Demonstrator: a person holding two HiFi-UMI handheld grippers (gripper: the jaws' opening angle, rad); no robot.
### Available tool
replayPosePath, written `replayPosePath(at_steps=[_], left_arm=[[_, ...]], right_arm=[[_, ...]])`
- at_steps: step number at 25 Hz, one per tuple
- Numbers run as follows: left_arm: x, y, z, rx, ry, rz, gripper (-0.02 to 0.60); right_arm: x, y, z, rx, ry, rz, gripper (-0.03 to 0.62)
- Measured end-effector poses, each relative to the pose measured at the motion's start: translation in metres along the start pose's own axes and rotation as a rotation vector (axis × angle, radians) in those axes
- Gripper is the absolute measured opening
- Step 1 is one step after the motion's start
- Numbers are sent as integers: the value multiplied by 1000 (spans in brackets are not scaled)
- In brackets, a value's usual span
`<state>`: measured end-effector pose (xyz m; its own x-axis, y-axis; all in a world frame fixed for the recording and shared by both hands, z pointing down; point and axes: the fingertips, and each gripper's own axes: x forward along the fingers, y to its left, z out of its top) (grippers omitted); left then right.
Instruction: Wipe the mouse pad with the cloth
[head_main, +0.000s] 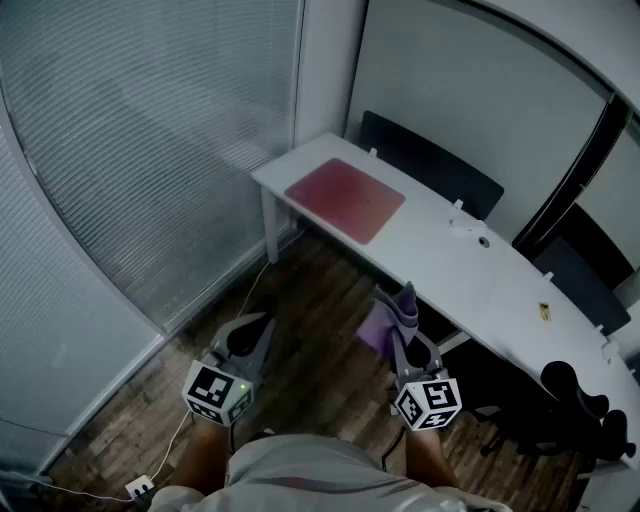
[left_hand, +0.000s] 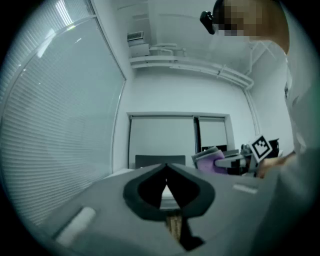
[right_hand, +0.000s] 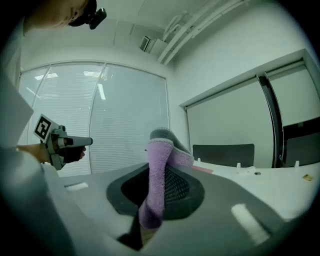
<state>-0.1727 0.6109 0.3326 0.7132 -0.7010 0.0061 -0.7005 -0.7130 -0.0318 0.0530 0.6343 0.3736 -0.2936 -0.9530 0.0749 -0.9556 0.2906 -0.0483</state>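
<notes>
**Cloth gripped, pad not yet reached**

Head view: The pad (head_main: 345, 200), a reddish rectangle, lies flat on the white surface (head_main: 455, 262). I'm holding both tools low over the wood floor (head_main: 320, 300), well short of the pad. The right tongs (head_main: 402, 305) carry the purple cloth (head_main: 383, 322), bunched at the tips and aimed roughly toward the pad. The left tongs (head_main: 255, 325) hang farther from the pad, off to its left, with nothing in them that I can see.

Left gripper view: The left tongs are pressed together tip to tip, and the gap behind the tips is bare. I can't make out the pad from here. The cloth shows off to the right.

Right gripper view: The right tongs pinch the cloth. One fold stands above the tips and a tail hangs down between them. The pad is a thin pink strip just beyond the cloth.

As I read it, this is the approach step and no wiping has begun. Next I need to carry the right tongs forward and down onto the pad. The loose fold should land flat rather than the tips, so I'd press lightly and stroke across. The left tongs could pin a corner of the pad if it wants to slide.
</notes>
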Motion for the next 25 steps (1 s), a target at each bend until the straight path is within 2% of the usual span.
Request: replayPosePath(at_steps=[16, 20, 25], left_arm=[[-24, 19, -11, -27, -1, -8, 2], [-36, 33, -12, -34, -2, -7, 3], [-56, 55, -17, -40, -9, -6, 3]], right_arm=[[3, 25, -7, -7, 25, -20, 48], [11, 43, -12, 44, 32, 8, 48], [23, 70, -15, 41, 35, 15, 48]])
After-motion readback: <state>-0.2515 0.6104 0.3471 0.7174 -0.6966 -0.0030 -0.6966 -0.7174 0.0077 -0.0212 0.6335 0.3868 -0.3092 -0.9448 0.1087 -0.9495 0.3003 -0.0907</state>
